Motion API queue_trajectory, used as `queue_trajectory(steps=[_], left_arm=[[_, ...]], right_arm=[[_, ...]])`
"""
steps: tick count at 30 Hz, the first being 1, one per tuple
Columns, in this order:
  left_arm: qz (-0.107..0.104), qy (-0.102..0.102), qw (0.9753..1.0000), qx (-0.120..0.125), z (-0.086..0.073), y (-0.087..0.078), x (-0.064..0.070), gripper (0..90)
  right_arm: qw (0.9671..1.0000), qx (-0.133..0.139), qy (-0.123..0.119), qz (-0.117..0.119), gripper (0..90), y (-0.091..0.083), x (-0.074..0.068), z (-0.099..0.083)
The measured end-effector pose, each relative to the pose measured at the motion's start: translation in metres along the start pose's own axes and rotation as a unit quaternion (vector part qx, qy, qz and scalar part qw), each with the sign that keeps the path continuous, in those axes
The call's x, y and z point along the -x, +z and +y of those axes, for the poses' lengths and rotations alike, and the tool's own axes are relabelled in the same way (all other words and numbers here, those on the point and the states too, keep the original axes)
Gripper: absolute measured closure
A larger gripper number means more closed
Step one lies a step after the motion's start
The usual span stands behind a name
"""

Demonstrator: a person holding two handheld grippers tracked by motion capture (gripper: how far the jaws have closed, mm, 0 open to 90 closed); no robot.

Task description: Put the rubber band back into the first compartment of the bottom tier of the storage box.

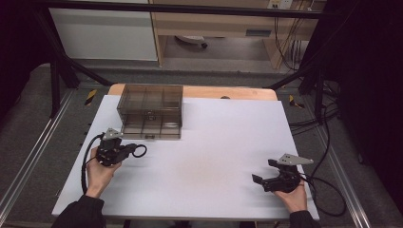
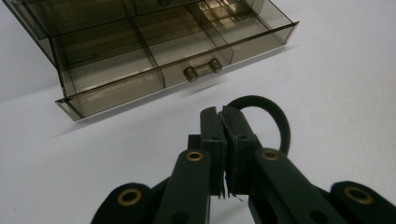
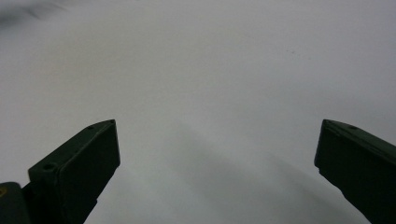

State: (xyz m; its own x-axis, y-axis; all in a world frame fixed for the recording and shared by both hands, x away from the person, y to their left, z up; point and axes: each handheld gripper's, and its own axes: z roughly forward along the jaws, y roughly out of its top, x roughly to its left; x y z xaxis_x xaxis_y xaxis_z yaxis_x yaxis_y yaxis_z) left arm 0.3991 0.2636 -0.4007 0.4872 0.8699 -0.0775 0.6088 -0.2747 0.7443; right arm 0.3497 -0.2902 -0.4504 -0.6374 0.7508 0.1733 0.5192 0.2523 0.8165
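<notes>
Left claw pinches a black rubber ring, just short of the smoky transparent plastic drawer box ahead; right claw gapes wide over the white desk.

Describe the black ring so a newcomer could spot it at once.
Start at the smoky clear drawer box at the white table's far left. Just in front, the left gripper has its fingers shut on a thin black ring, the sole loop-shaped thing here.
</notes>
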Motion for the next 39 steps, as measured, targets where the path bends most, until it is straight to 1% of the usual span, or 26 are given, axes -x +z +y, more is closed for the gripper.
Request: queue_trajectory(steps=[17,27,31,39], left_arm=[[0.006,-0.006,1.0000,-0.002,0.008,0.004,-0.009,87.1],[0.014,-0.011,0.9998,-0.005,0.015,0.007,-0.015,87.1],[0.017,-0.009,0.9998,-0.007,0.018,0.007,-0.017,87.1],[0.027,-0.013,0.9995,-0.005,0.025,0.008,-0.021,87.1]], right_arm=[[1.0000,-0.002,0.000,-0.001,0.8,0.000,0.000,0.000],[1.0000,-0.002,-0.001,-0.001,0.8,0.000,0.000,0.000],[1.0000,-0.003,-0.001,-0.001,0.8,0.000,0.000,0.000],[1.0000,-0.003,-0.001,0.000,0.8,0.000,0.000,0.000]])
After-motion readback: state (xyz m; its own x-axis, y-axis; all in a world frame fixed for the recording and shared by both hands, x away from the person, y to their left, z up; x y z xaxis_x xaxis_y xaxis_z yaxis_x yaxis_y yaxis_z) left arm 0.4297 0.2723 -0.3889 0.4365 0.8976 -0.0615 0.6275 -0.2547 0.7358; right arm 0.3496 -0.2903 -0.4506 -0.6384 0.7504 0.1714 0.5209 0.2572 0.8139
